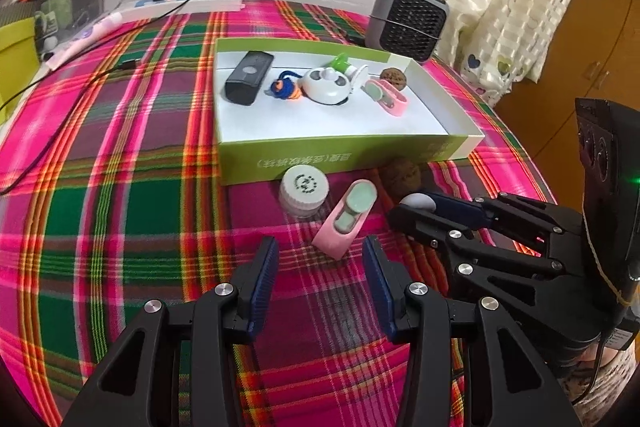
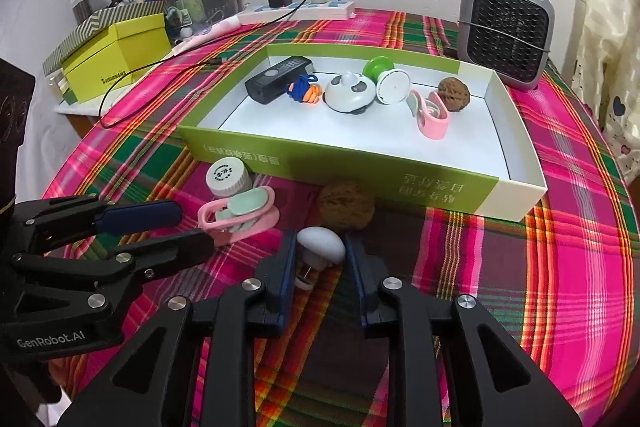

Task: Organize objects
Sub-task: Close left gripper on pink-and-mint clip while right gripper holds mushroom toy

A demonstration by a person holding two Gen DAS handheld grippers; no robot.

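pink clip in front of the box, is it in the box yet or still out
Still out. The pink clip lies on the plaid cloth just outside the green box's front wall, beside a white bottle.

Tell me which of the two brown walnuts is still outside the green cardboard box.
The brown walnut on the plaid cloth, against the green cardboard box's front wall; the other walnut lies inside.

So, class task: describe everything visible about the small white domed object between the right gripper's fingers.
The white domed object looks like smooth, matte plastic, mushroom-shaped, with a rounded cap over a narrower white base and a thin metal pin showing beneath. It sits tilted on the plaid cloth, just in front of the loose walnut outside the green box. The right gripper is shut on it, blue pads pressing both sides.
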